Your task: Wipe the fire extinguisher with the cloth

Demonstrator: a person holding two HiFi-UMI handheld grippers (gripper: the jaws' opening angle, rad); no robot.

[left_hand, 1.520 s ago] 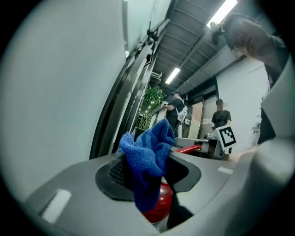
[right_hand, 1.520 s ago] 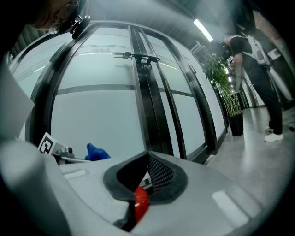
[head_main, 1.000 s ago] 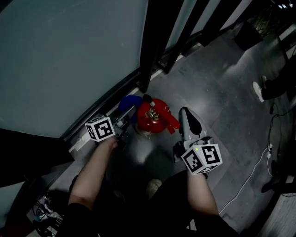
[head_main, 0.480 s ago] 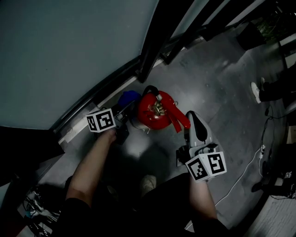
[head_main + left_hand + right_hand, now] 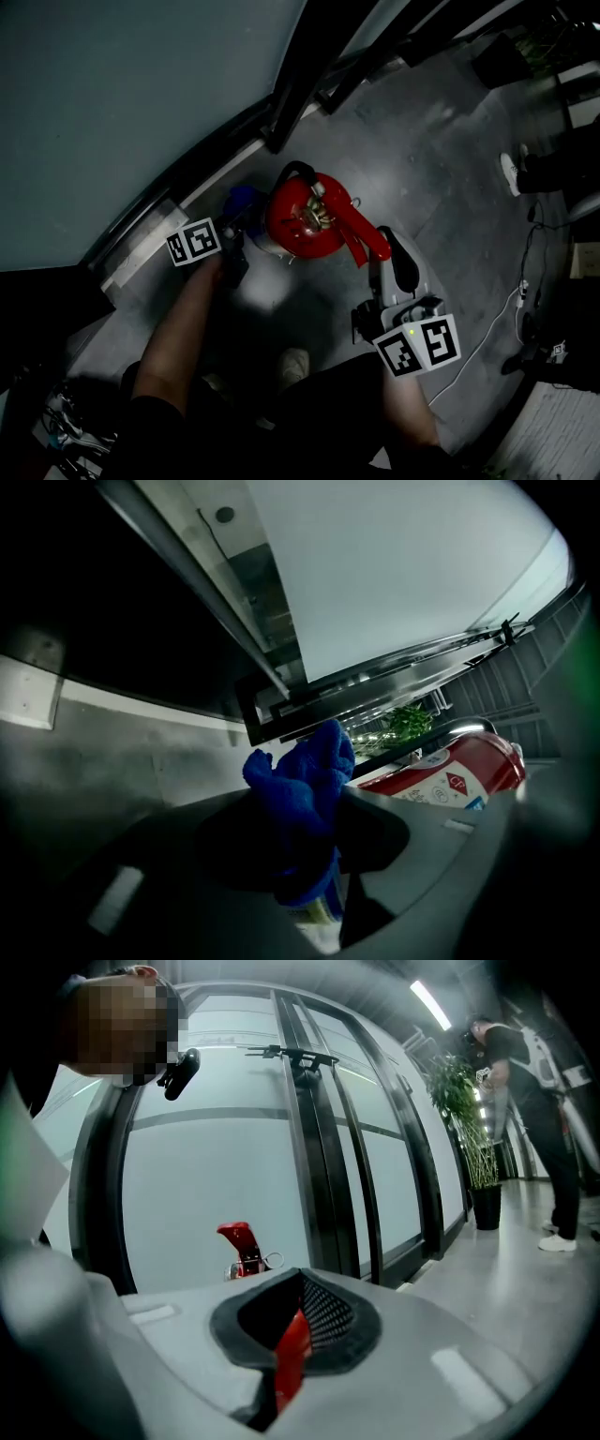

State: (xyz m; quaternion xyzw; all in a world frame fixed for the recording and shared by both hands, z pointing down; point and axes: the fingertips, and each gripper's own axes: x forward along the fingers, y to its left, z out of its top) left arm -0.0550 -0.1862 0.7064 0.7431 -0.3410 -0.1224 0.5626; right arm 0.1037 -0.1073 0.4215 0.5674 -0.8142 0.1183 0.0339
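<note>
head view / extinguisher: the fire extinguisher stands upright on the floor, right up against the base of the glass wall.
head view / left claw: the left claw sits low at the extinguisher's left side, with the blue cloth bunched just beside the red body. Can't say from up here if it's actually touching.
head view / right claw: the right claw comes in from the extinguisher's right, its tips at the red handle that sticks out from the top.
left gripper view / grip: jaws are pinched tight on the cloth, and a good wad pokes out past the tips. The extinguisher's red body and label lie just to the right of the wad.
right gripper view / grip: jaws are closed on a red strip, which I read as that handle. The top lever peeks up just beyond the tips.
step: looks to me like the setup for the wipe, one claw steadying and the other bringing the cloth in.
next move: probably press the wad onto the body and drag it along. It wants a firm hold on the handle so the can doesn't tip or spin.
</note>
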